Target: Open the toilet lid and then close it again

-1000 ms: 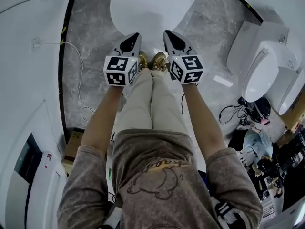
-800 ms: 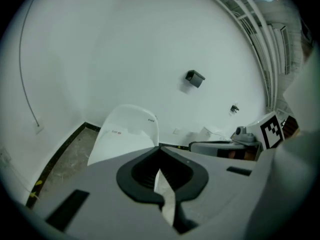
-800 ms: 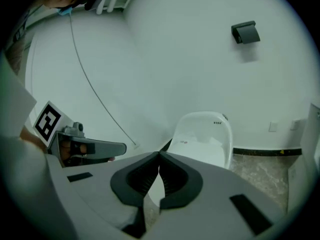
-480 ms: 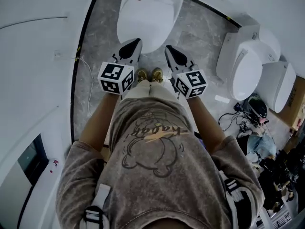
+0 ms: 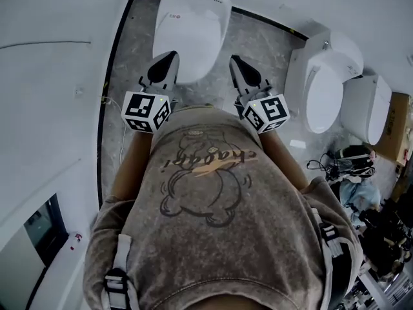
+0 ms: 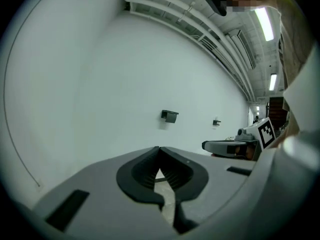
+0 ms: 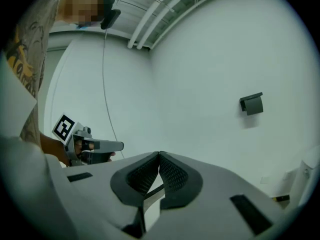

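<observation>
While jaws sit together, empty, left tool (image 5: 169,57) and right tool (image 5: 235,61) flank closed toilet lid (image 5: 191,24).

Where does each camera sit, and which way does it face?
Head view: on the person's head, facing steeply down at the closed toilet, shirt, left gripper, right gripper.
Left gripper view: on the left gripper, along its shut jaws toward a white wall.
Right gripper view: on the right gripper, along its shut jaws toward a white wall.
Shared: each gripper view also shows the other gripper.
</observation>
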